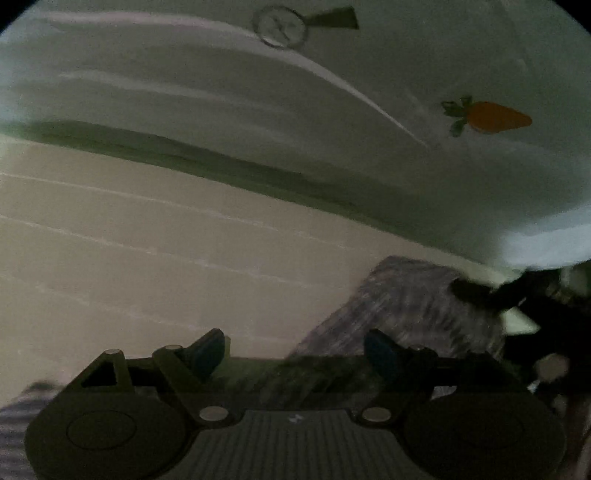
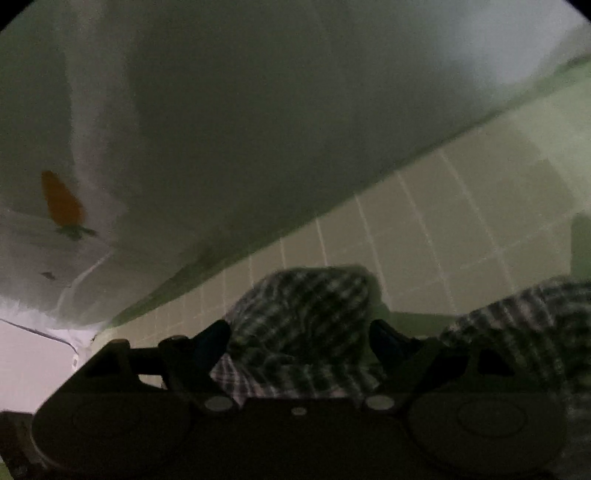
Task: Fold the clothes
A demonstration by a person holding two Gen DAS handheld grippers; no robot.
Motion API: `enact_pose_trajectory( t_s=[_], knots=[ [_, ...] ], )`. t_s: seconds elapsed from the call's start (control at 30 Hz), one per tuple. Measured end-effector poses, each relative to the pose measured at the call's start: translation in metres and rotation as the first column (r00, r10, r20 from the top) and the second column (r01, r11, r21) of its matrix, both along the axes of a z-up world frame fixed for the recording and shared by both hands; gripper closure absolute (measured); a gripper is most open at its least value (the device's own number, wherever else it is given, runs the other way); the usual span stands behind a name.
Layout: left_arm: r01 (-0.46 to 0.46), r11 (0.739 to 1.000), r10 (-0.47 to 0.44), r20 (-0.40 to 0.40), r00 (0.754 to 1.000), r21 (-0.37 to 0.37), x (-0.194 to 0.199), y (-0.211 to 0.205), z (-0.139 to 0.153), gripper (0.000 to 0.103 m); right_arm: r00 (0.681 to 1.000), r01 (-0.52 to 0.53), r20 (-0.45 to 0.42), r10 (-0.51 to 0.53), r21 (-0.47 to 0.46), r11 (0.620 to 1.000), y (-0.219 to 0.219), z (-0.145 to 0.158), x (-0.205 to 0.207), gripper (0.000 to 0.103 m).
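While blur is hiding detail, my left gripper (image 1: 295, 350) and right gripper (image 2: 299, 343) are gaping over plaid cloth (image 2: 306, 314), tiled floor (image 2: 424, 221) lying ahead.

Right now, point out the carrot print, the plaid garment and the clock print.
carrot print (image 1: 496, 117), left wrist view, orange body.
plaid garment (image 2: 306, 314), right wrist view, bunched middle.
clock print (image 1: 281, 26), left wrist view, dial face.

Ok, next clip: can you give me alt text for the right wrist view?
The right gripper is open, its dark fingers either side of a rumpled green-and-white checked garment lying on a pale tiled floor. A white sheet printed with an orange carrot hangs across the upper left; the frame is dim and blurred.
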State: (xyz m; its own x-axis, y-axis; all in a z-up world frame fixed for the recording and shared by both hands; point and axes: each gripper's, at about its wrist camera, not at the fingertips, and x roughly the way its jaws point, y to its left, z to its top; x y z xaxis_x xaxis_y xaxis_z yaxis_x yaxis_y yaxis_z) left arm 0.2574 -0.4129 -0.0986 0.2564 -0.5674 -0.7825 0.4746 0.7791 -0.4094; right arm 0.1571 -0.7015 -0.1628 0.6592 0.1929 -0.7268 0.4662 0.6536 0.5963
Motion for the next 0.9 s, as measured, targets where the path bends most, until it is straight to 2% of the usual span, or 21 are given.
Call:
enact_pose_trajectory(
  t_s=[0.07,0.1,0.13,0.17,0.2,0.23,0.27,0.37,0.43,0.47,0.5,0.57,0.63,0.67,0.7,0.73,0.77,0.8,0.87,0.9],
  knots=[
    [0.014,0.999,-0.015,-0.042,0.999,-0.032,0.011,-0.014,-0.008,0.021,1.0,-0.001,0.012,0.0,0.028,1.0,-0.001,-0.003,0.0,0.026],
    [0.024,0.999,-0.026,-0.055,0.998,-0.042,0.012,-0.02,-0.009,0.021,1.0,-0.001,0.019,0.001,0.043,0.999,-0.001,-0.004,-0.001,0.041],
    [0.034,0.998,-0.037,-0.068,0.997,-0.052,0.012,-0.027,-0.011,0.027,0.999,-0.016,0.032,0.014,0.051,0.999,-0.002,-0.004,0.0,0.059],
    [0.038,0.998,-0.042,-0.08,0.996,-0.059,0.012,-0.033,-0.013,0.05,0.999,-0.032,0.045,0.029,0.059,0.998,-0.003,-0.004,0.001,0.069],
    [0.04,0.997,-0.046,-0.088,0.995,-0.066,0.013,-0.038,-0.014,0.064,0.997,-0.048,0.058,0.044,0.066,0.997,-0.004,-0.004,0.002,0.089],
    [0.042,0.996,-0.049,-0.096,0.994,-0.073,0.014,-0.043,-0.015,0.1,0.996,-0.064,0.072,0.058,0.073,0.995,-0.004,-0.004,0.003,0.093],
    [0.045,0.996,-0.052,-0.098,0.994,-0.078,0.015,-0.048,-0.016,0.1,0.991,-0.075,0.111,0.07,0.04,0.996,-0.004,0.005,0.007,0.095],
    [0.058,0.993,-0.05,0.083,0.995,-0.1,0.017,-0.056,0.016,0.1,0.967,-0.1,0.229,0.113,-0.069,0.993,-0.001,0.035,0.017,0.097],
    [0.056,0.99,-0.028,0.206,0.978,-0.129,0.02,-0.061,0.042,0.099,0.942,-0.109,0.303,0.148,-0.143,0.984,0.0,0.055,0.024,0.097],
    [0.045,0.994,-0.018,0.257,0.966,-0.102,0.02,-0.067,0.049,0.098,0.93,-0.101,0.331,0.159,-0.184,0.978,0.002,0.063,0.029,0.097],
    [0.033,0.997,-0.008,0.308,0.951,-0.076,0.021,-0.074,0.055,0.097,0.918,-0.092,0.358,0.17,-0.226,0.97,0.003,0.071,0.035,0.096],
    [0.005,1.0,0.003,0.403,0.915,-0.02,0.022,-0.087,0.067,0.083,0.931,-0.09,0.305,0.199,-0.337,0.937,0.013,0.073,0.051,0.089],
    [-0.023,0.996,-0.017,0.412,0.911,0.092,0.022,-0.097,0.063,0.074,0.953,-0.09,0.226,0.201,-0.424,0.901,0.022,0.073,0.062,0.049],
    [-0.036,0.994,-0.007,0.391,0.921,0.102,0.02,-0.092,0.063,0.062,0.967,-0.09,0.174,0.188,-0.455,0.886,0.025,0.072,0.065,0.048],
    [-0.048,0.993,0.005,0.371,0.929,0.107,0.017,-0.086,0.063,0.055,0.966,-0.076,0.185,0.181,-0.465,0.882,0.027,0.076,0.055,0.045],
    [-0.056,0.996,0.027,0.358,0.933,0.072,0.008,-0.069,0.066,0.037,0.964,-0.061,0.201,0.175,-0.473,0.879,0.028,0.08,0.045,0.028],
    [-0.066,0.997,0.048,0.348,0.936,0.038,-0.001,-0.052,0.069,0.022,0.961,-0.039,0.223,0.166,-0.484,0.874,0.029,0.086,0.026,0.019],
    [-0.082,0.996,0.07,0.352,0.933,0.019,-0.014,-0.031,0.071,0.018,0.959,-0.012,0.238,0.152,-0.503,0.864,0.031,0.091,0.005,0.011],
    [-0.131,0.991,0.112,0.358,0.927,0.029,-0.047,0.016,0.072,0.016,0.967,0.004,0.217,0.136,-0.544,0.839,0.038,0.094,-0.049,0.01],
    [-0.165,0.984,0.134,0.348,0.928,0.06,-0.066,0.042,0.067,0.016,0.97,0.011,0.206,0.128,-0.565,0.825,0.041,0.095,-0.076,0.009]
  ],
)
